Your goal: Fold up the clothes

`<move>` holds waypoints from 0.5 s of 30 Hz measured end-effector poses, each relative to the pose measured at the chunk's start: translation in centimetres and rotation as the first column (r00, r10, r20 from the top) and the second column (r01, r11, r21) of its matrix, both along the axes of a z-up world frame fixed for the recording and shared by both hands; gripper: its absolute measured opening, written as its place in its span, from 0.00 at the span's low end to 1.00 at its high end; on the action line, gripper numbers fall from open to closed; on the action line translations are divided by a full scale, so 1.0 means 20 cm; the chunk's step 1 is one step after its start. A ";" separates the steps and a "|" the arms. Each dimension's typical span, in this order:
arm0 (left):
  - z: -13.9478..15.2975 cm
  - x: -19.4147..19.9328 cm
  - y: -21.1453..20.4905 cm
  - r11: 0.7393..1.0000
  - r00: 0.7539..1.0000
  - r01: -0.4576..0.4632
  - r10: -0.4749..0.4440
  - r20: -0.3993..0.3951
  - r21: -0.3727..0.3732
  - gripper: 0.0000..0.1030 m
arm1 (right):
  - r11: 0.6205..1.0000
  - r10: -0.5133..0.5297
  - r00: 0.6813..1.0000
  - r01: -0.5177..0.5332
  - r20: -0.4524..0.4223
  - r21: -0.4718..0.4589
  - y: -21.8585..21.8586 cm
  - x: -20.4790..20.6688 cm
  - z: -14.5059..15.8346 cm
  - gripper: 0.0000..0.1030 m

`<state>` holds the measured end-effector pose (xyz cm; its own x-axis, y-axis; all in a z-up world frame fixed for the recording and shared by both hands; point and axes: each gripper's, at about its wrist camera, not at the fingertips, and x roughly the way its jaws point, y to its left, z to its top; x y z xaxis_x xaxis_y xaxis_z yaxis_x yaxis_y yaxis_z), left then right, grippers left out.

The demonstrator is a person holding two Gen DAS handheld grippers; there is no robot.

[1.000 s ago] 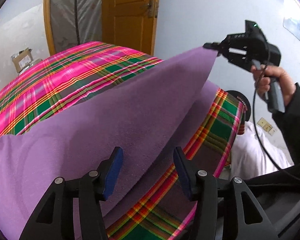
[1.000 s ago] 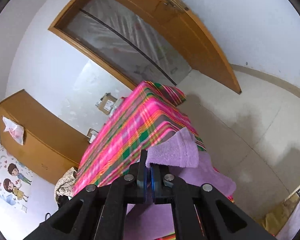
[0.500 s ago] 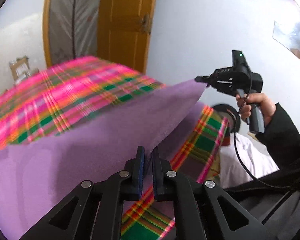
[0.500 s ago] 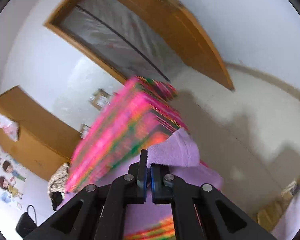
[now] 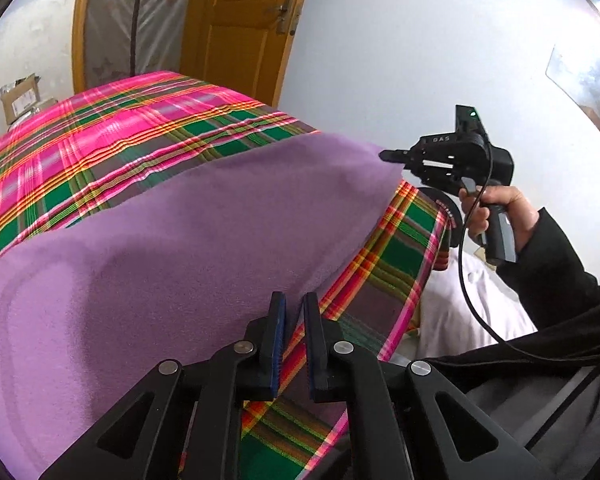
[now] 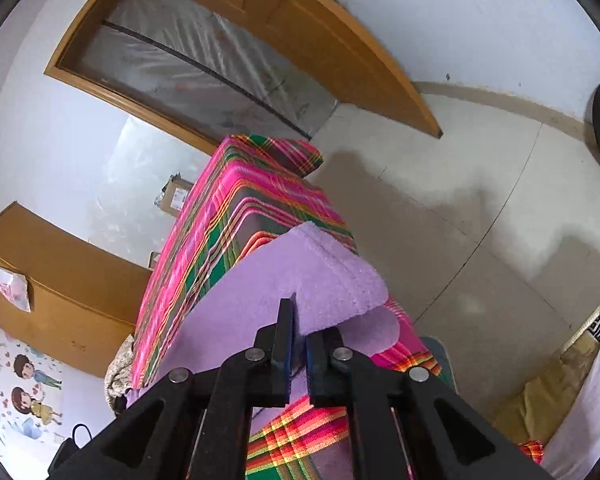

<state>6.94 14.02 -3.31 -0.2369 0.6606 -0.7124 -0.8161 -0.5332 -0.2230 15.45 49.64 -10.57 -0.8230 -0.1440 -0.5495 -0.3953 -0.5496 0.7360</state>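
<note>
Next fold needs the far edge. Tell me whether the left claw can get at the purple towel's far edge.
Probably not yet: the left claw is shut at the near edge of the purple fleece towel, whose whole spread lies between.

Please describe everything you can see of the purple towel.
The purple towel is a plain lilac cloth with a soft, fuzzy terry look and a stitched band near one end. It lies spread across the plaid-covered table. The right gripper is shut on one corner and holds it raised. The left gripper has just closed at the near edge; whether it pinches the cloth is unclear.
</note>
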 end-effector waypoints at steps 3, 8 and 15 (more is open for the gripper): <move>0.00 0.00 0.01 1.000 1.000 0.017 -0.017 0.000 0.003 0.07 | 0.999 -0.017 0.999 0.018 -0.029 0.028 0.00 0.04 0.04 0.03; -0.03 0.00 0.02 0.999 0.999 0.039 -0.039 0.019 0.000 0.07 | 0.999 -0.038 0.999 0.039 0.022 -0.027 0.03 0.05 -0.08 0.03; 0.04 -0.01 -0.02 0.998 1.000 0.028 -0.028 0.007 0.058 0.07 | 0.996 -0.093 0.995 0.093 0.034 0.010 0.09 0.06 -0.02 0.14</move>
<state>6.64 13.68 -2.57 -0.2122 0.7071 -0.6745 -0.8286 -0.4961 -0.2594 16.70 51.45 -10.90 -0.8132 -0.0634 -0.5786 -0.4698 -0.5152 0.7168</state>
